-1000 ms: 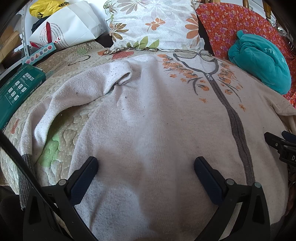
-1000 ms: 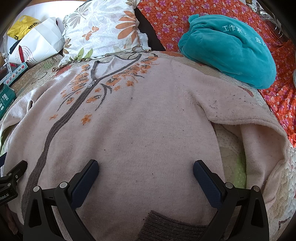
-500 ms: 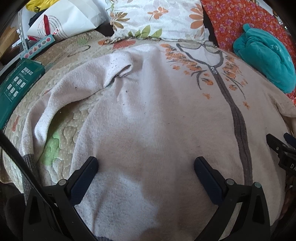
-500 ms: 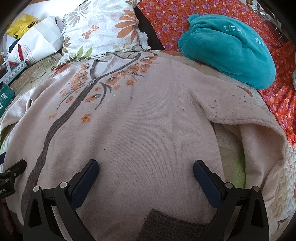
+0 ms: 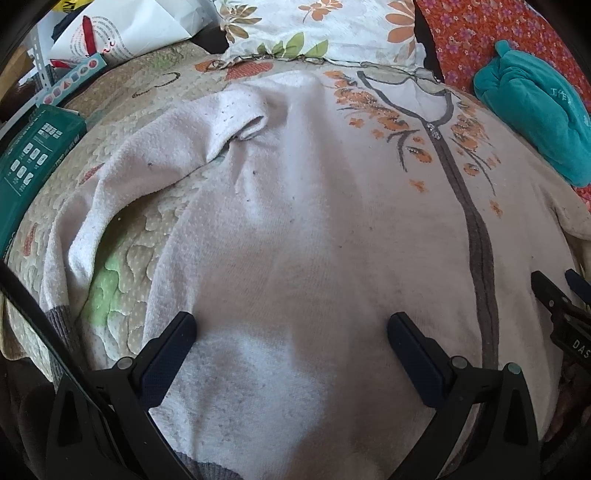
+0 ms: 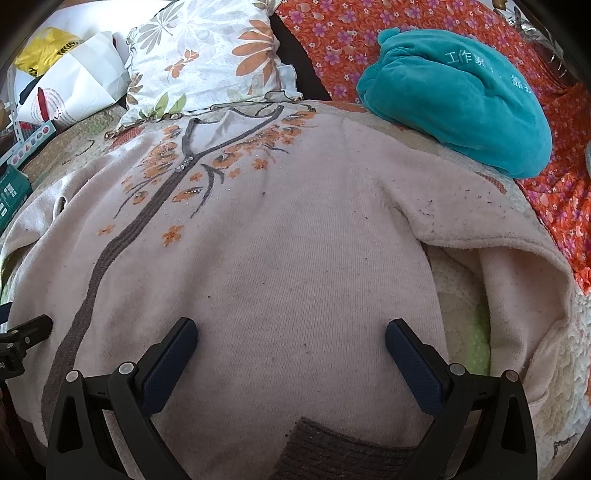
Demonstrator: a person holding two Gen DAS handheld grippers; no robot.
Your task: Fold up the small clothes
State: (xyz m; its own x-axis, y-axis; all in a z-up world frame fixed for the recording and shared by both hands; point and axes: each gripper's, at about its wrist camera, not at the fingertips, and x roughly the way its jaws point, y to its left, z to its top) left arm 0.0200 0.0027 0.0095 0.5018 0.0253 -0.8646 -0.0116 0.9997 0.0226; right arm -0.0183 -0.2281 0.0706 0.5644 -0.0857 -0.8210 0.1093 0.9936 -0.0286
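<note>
A pale pink knit cardigan (image 5: 295, 229) (image 6: 295, 240) with a grey zip band and orange flower embroidery lies spread face up on a quilted bed. Its left sleeve (image 5: 122, 184) bends down along the quilt, and its right sleeve (image 6: 517, 258) curls around toward the hem. My left gripper (image 5: 291, 332) hovers open over the lower left half of the cardigan, nothing between its fingers. My right gripper (image 6: 291, 332) hangs open over the lower right half, just above the grey hem band (image 6: 343, 454). Each gripper's tip shows at the edge of the other's view.
A teal velvet bundle (image 6: 458, 96) rests on an orange flowered cloth (image 6: 554, 177) at the back right. A floral pillow (image 6: 214, 59) lies behind the collar. A white paper bag (image 5: 122, 29) and a green box (image 5: 33, 155) sit at the left edge.
The left gripper's view has slid toward the hem, so the cardigan's collar sits higher in its frame. The right gripper has barely moved. Both stay open.
</note>
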